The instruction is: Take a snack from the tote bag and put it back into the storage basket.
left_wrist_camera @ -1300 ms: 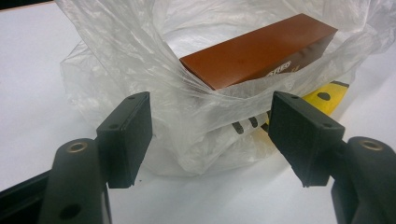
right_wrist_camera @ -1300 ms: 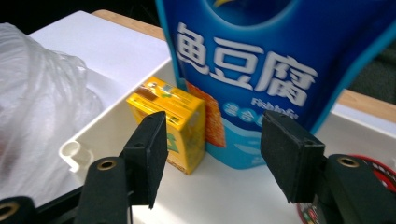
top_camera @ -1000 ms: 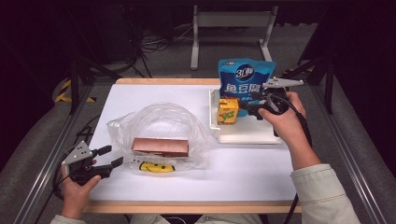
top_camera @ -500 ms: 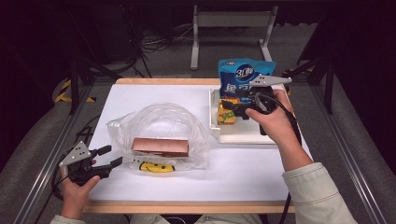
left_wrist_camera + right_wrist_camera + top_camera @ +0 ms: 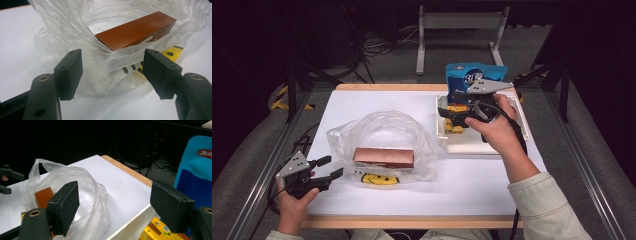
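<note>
black fingers (image 5: 68, 72), cream sleeves (image 5: 547, 205)

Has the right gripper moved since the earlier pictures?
Yes. The right gripper, jaws just opening with nothing between them, has shifted leftward over the white tray, toward the plastic bag.

The left gripper (image 5: 326, 168) sits low at the near left, held level in the left hand (image 5: 294, 202), its jaws standing wide apart. The right gripper (image 5: 447, 119), held in the right hand (image 5: 492, 131) on an outstretched forearm, points leftward; its jaws have just been opening, with nothing pressed between them.
</note>
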A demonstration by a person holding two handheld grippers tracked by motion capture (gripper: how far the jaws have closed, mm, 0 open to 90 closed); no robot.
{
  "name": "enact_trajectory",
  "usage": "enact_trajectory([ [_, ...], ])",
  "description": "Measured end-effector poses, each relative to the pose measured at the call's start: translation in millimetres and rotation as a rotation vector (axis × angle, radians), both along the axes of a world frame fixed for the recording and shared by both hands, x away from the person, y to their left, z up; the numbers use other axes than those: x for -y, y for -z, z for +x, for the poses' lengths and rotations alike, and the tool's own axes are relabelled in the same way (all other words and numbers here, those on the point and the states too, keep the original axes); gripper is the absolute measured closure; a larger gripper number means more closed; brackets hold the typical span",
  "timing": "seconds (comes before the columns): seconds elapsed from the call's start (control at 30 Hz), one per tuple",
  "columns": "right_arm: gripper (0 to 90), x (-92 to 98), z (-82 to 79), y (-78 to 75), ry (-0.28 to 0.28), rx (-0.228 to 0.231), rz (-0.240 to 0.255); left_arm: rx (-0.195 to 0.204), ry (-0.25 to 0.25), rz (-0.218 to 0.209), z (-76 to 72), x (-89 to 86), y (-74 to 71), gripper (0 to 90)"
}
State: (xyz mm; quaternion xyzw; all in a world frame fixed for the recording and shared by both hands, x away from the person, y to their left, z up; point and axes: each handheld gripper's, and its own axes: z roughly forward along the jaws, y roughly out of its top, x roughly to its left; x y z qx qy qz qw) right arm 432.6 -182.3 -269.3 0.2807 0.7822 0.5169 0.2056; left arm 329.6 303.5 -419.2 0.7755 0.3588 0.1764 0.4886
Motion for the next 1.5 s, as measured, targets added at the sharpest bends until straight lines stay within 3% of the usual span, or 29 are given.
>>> enact_trajectory([
  [0.5,22.2,-46.1,2.5,3.1,-0.112,-0.009,-0.015,-0.006,-0.025,-0.004,-15.3,-10.5,0.6,31.3],
  [1.5,22.2,-122.1,-1.6,18.5,-0.24,0.018,0.014,0.006,-0.015,-0.005,-8.9,-8.4,0.5,31.4],
])
